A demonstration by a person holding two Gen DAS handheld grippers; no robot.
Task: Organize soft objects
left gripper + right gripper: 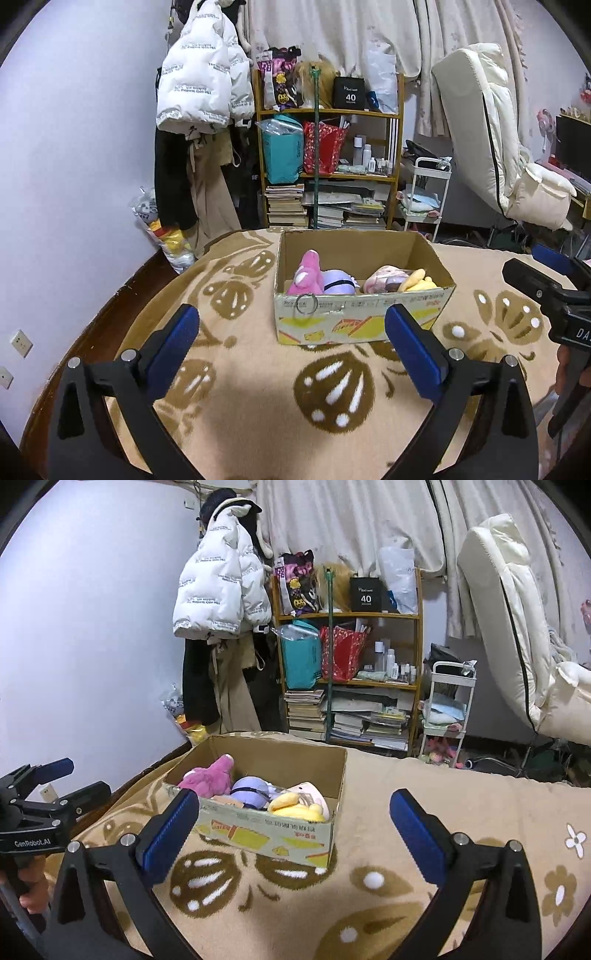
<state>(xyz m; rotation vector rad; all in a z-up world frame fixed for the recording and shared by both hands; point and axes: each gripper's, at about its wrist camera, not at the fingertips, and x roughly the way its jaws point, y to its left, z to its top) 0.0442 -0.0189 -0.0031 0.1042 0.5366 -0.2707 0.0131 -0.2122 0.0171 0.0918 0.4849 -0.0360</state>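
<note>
- The cardboard box (364, 295) sits on a beige blanket with brown butterfly prints (332, 391), roughly mid-table, open at the top.
- All the soft stuff I can see is inside the box: a pink plush (308, 275) at the left end, a lavender one (338, 284) right next to it, then a pale pink-and-white plush (384, 278), and a yellow one (419, 282) at the right end. They're packed together and touching.
- A metal key ring (306, 303) hangs over the front wall of the box, just below the pink plush.
- Left gripper (291, 332): blue pads spread as wide as they go, nothing between them, hovering over the blanket on the near side of the box and not touching it.
- Right gripper (295, 816): same deal, fingers wide apart and empty, held above the blanket near the box's front right corner.
- In the right wrist view you can see the other gripper off to the left, with a hand (31, 886) wrapped around its handle.
- Behind the table there's a wooden shelf (328, 112) crammed with bags, bottles and stacked books, a white puffer jacket (205, 74) hanging to its left, and a small white cart (424, 195) to its right.
</note>
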